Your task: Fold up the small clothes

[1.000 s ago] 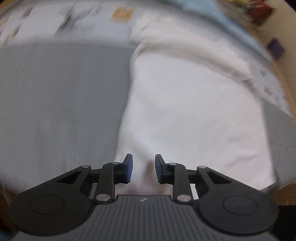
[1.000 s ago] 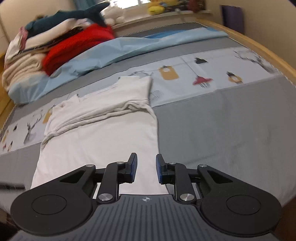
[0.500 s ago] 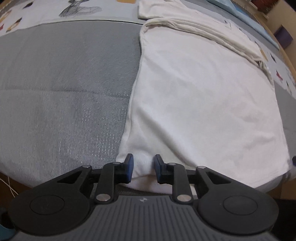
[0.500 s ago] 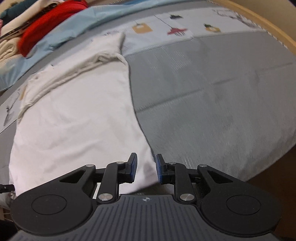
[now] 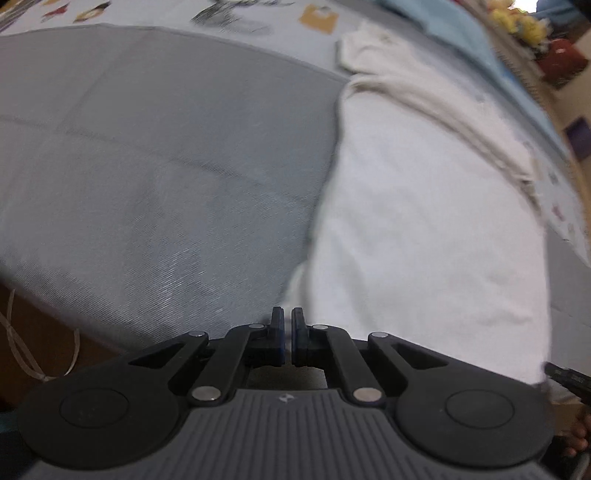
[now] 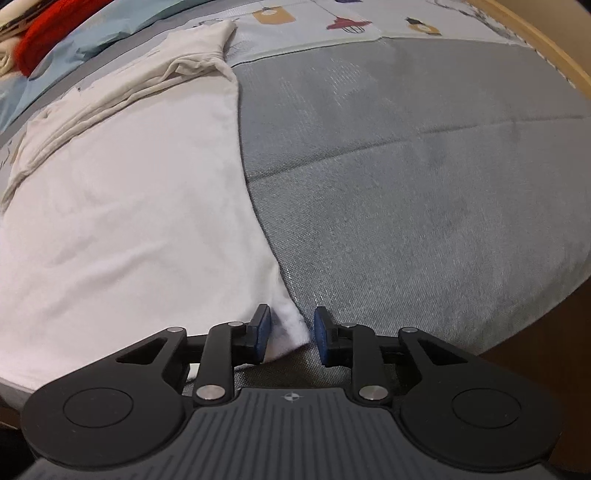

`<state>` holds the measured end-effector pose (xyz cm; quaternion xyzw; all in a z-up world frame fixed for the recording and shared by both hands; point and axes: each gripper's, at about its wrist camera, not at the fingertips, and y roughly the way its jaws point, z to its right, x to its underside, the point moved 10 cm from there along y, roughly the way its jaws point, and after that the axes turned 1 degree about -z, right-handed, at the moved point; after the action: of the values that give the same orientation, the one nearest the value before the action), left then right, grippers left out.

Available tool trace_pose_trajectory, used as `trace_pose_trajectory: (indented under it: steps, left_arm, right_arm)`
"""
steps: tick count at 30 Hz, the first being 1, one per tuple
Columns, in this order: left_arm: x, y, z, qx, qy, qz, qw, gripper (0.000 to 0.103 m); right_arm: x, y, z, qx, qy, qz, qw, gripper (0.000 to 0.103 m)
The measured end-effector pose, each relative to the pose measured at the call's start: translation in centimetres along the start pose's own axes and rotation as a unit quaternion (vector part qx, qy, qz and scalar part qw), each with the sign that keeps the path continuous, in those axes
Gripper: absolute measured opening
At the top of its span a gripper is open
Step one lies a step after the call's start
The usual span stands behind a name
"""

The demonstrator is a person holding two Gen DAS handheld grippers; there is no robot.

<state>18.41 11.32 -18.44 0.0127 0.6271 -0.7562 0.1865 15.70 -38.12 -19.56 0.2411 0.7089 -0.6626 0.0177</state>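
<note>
My soft white cotton shirt (image 6: 129, 206): plain white, cream at folded top. Grey woven bed cover (image 6: 424, 192): plain grey. Pale printed sheet strip (image 6: 332, 22): little orange, red pictures. My black plastic grippers: blue pads (image 6: 263, 332).

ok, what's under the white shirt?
The white shirt lies flat on the grey bedspread, which shows all around it. Whatever sits beneath the cloth itself is covered.

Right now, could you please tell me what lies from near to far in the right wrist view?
Right gripper → white garment's corner → its bunched sleeves → light blue sheet → red knit.
</note>
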Motion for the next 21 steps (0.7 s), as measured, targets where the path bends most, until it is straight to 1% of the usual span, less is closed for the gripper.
trace_pose_trajectory:
  steps: [1, 3, 4, 5, 6, 7, 8, 9, 11, 13, 14, 16, 17, 18, 19, 21]
  left_arm:
    - [-0.2, 0.0, -0.1, 0.0, -0.01, 0.004, 0.9999, 0.003]
    - [-0.9, -0.5, -0.1, 0.015, -0.031, 0.026, 0.9991, 0.008]
    - [-1.2, -0.7, -0.1, 0.021, -0.038, 0.033, 0.9985, 0.014]
    - [-1.5, -0.7, 0.0, 0.024, -0.042, 0.038, 0.9981, 0.022]
    - [-1.6, -0.6, 0.2, 0.024, -0.044, 0.038, 0.998, 0.028]
    - [-1.6, -0.3, 0.2, 0.021, -0.044, 0.036, 0.9982, 0.039]
    - [-1.5, 0.0, 0.3, 0.016, -0.043, 0.031, 0.9985, 0.043]
    - [-1.5, 0.5, 0.1, 0.015, -0.041, 0.023, 0.9988, 0.043]
    - [-1.2, 1.7, 0.5, 0.016, -0.034, 0.006, 0.9993, 0.043]
    - [-0.8, 2.5, 1.3, 0.015, -0.015, -0.005, 0.9998, 0.043]
    - [-0.4, 2.5, 1.4, 0.01, 0.0, -0.009, 0.9999, 0.036]
    - [0.2, 2.7, 1.8, -0.011, 0.037, -0.012, 0.9992, 0.015]
    - [0.3, 2.6, 1.7, -0.014, 0.042, -0.006, 0.999, 0.008]
    - [0.5, 2.2, 1.7, -0.015, 0.044, 0.0, 0.9989, 0.008]
    - [0.6, 1.8, 1.8, -0.017, 0.049, 0.005, 0.9986, 0.008]
    - [1.1, 1.3, 2.1, -0.016, 0.062, 0.007, 0.9979, 0.008]
  right_arm:
    - [0.0, -0.1, 0.1, 0.004, -0.004, 0.002, 1.0, 0.007]
    - [-0.1, -0.4, 0.4, 0.005, 0.003, 0.006, 1.0, 0.007]
    - [-0.1, -0.5, 0.6, 0.008, 0.008, 0.008, 1.0, 0.007]
    - [-0.2, -0.7, 0.9, 0.012, 0.013, 0.011, 1.0, 0.007]
    - [-0.2, -0.9, 1.2, 0.015, 0.019, 0.015, 1.0, 0.007]
    - [-0.3, -0.9, 1.4, 0.016, 0.024, 0.018, 0.999, 0.007]
    - [-0.4, -0.9, 1.5, 0.016, 0.029, 0.02, 0.999, 0.007]
    - [-0.3, -1.0, 1.5, 0.012, 0.034, 0.02, 0.999, 0.008]
    - [-0.4, -1.0, 1.5, 0.007, 0.041, 0.019, 0.999, 0.008]
    - [-0.4, -1.0, 1.6, 0.008, 0.045, 0.018, 0.999, 0.016]
    - [-0.4, -0.9, 1.7, 0.009, 0.046, 0.015, 0.999, 0.017]
    - [-0.2, -0.6, 1.6, 0.009, 0.043, 0.01, 0.999, 0.017]
    - [-0.4, -0.3, 1.5, 0.009, 0.04, 0.007, 0.999, 0.017]
    - [-0.4, -0.2, 1.4, 0.01, 0.036, 0.006, 0.999, 0.014]
    - [-0.5, -0.3, 1.4, 0.013, 0.03, 0.007, 0.999, 0.007]
    - [-0.7, -0.7, 1.6, 0.013, 0.031, 0.015, 0.999, 0.007]
